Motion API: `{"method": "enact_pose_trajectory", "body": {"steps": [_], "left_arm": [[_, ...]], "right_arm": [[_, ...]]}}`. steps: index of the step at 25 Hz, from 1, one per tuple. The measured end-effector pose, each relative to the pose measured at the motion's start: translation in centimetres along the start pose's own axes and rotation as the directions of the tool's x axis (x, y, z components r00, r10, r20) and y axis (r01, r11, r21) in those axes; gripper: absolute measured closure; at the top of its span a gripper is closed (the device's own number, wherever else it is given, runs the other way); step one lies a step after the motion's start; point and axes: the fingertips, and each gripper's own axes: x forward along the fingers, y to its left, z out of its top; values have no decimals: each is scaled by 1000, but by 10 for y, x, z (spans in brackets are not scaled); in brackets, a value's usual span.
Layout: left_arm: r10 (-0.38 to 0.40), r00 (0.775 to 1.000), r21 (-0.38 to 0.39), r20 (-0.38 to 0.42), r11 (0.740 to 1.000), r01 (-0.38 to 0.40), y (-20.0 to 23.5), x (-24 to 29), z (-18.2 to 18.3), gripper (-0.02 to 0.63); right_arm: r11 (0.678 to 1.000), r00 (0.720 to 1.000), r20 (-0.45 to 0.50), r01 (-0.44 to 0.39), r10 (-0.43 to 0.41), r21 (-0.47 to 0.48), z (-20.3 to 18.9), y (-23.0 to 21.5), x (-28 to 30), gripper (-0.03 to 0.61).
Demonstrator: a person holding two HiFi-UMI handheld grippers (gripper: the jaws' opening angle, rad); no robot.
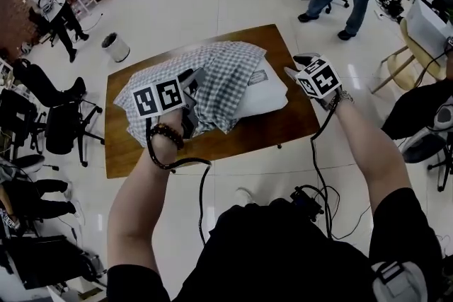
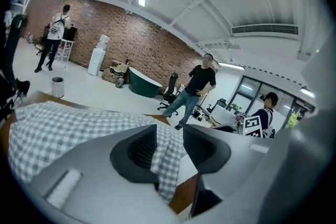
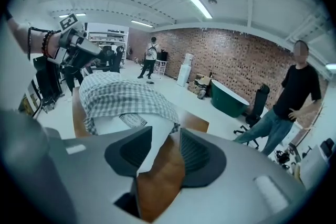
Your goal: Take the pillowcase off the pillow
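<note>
A glossy white floor [image 1: 212, 3] and a red brick wall [image 2: 131, 34] surround the brown wooden table [image 1: 262, 131] below us. Towards the table's nine o'clock, our left gripper [image 2: 169, 147] grasps a fold of the grey-and-white checked cloth pillowcase [image 1: 226, 71]. The pillowcase lies bunched over the white rectangular pillow [image 1: 267, 92]. At three o'clock our right gripper [image 3: 165, 152] is released, with the pillow's bare corner between its spread jaws, against one pad.

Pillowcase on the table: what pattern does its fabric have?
The pillowcase is grey-and-white checked, clearest in the head view.
</note>
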Motion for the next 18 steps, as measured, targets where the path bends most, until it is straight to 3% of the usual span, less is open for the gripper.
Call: {"method": "enact_pose_trajectory", "body": {"steps": [9,18], "left_arm": [[-54,987,221,-153,971,88,-2,45,44,436],[-75,947,344,-312,920,186,21,134,52,408]], "right_arm": [[998,999,-43,-19,21,58,4,-19,31,413],[972,985,-65,-147,161,182,-25,-51,105,411]]}}
